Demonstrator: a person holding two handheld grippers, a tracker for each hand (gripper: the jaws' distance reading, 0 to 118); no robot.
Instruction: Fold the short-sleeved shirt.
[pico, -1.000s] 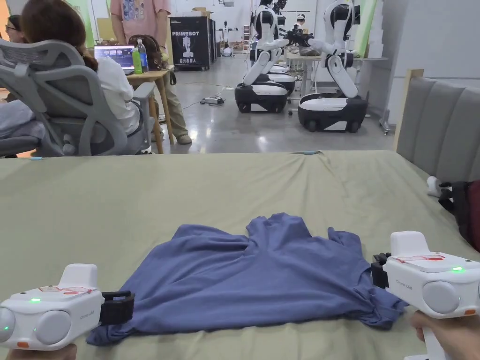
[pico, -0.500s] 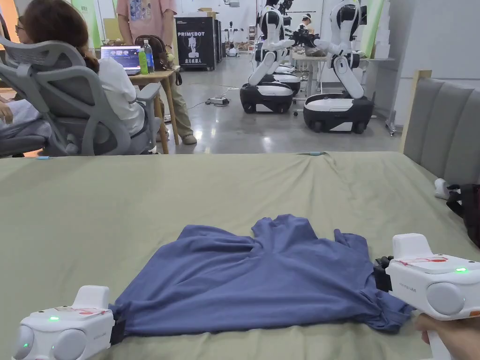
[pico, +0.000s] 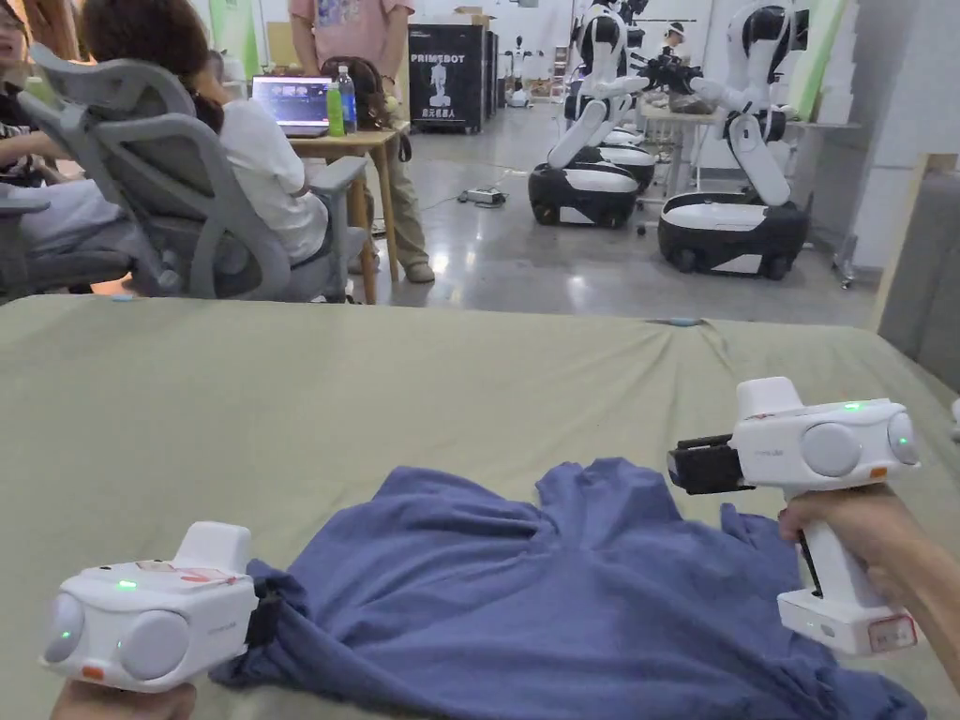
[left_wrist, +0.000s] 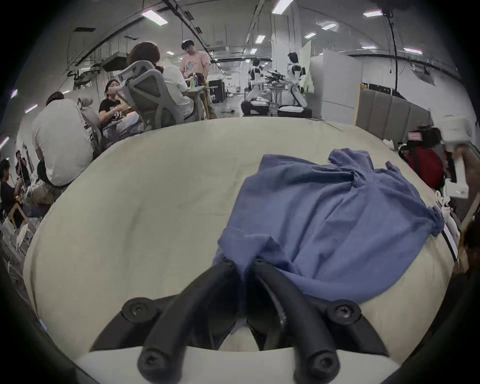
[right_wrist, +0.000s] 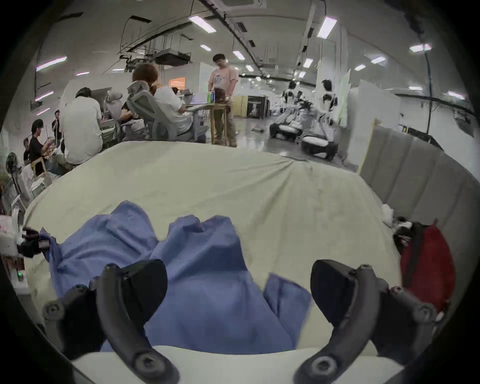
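The blue shirt (pico: 562, 600) lies rumpled on the green sheet (pico: 281, 403), near the person's edge of it. The left gripper (left_wrist: 242, 265) sits low at the shirt's left corner, its jaws pinched together on a bunch of the fabric. The right gripper (pico: 677, 466) hangs raised above the shirt's right side, pointing left, held by a hand (pico: 848, 530) with the wrist angled up; its jaws stand wide apart, apparently touching no cloth.
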